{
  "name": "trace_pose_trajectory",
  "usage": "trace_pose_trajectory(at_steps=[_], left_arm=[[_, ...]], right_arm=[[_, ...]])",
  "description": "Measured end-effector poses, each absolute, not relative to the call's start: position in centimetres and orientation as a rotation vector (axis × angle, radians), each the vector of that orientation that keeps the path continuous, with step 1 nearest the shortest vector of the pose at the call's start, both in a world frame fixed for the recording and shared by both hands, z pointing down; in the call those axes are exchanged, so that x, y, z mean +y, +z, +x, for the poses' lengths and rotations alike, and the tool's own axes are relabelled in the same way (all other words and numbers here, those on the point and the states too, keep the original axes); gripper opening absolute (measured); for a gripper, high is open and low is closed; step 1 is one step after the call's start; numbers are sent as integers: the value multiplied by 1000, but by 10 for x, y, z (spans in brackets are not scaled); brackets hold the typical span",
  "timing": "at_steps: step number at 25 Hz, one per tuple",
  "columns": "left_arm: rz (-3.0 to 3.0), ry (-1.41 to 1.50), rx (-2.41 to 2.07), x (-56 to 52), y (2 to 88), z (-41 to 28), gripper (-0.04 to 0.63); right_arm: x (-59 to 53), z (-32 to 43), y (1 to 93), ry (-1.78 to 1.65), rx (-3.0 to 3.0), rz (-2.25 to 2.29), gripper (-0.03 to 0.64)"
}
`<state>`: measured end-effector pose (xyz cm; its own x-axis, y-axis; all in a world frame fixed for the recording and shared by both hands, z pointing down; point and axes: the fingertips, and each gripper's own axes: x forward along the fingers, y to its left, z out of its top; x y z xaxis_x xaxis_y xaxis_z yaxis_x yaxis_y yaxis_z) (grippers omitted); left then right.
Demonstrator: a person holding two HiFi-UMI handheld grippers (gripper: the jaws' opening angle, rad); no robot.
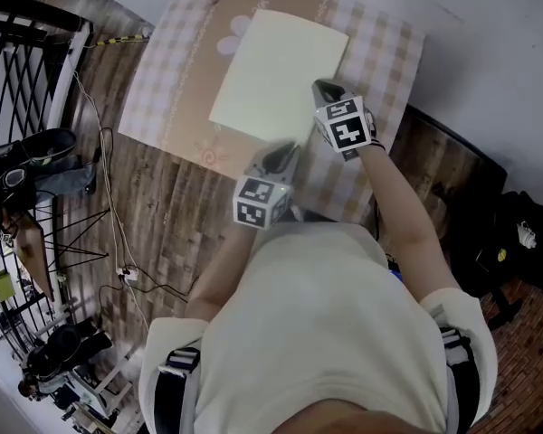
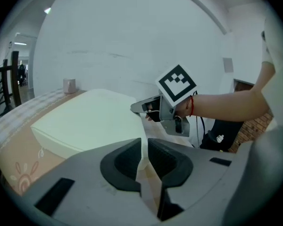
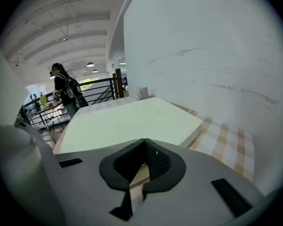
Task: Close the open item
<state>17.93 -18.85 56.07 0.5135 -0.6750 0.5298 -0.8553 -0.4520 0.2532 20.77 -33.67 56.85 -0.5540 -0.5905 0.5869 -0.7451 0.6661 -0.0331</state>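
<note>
The pale flat box (image 1: pixel 276 70) lies shut on the checked tablecloth (image 1: pixel 385 57) in the upper middle of the head view; its long axis runs from top right down to lower left, one short end nearest the person; the left gripper (image 1: pixel 285 152) sits at the box's bottom corner, jaws a narrow slit apart, with the corner showing through the gap; the right gripper (image 1: pixel 321 87) rests at the box's right edge, its tips closed together on nothing.
</note>
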Motion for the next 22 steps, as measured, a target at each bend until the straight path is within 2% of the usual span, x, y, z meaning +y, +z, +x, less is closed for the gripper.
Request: trace_pose_trajectory(at_steps=[9, 17, 22], left_arm=[[2320, 468, -1183, -167, 545, 167, 38], [2365, 406, -1185, -154, 515, 108, 35], [2391, 364, -1171, -161, 478, 69, 35]], right_arm=[[-335, 212, 567, 432, -2303, 1181, 0], [-273, 194, 535, 433, -2324, 1372, 0], [-237, 170, 483, 449, -2359, 1446, 0]])
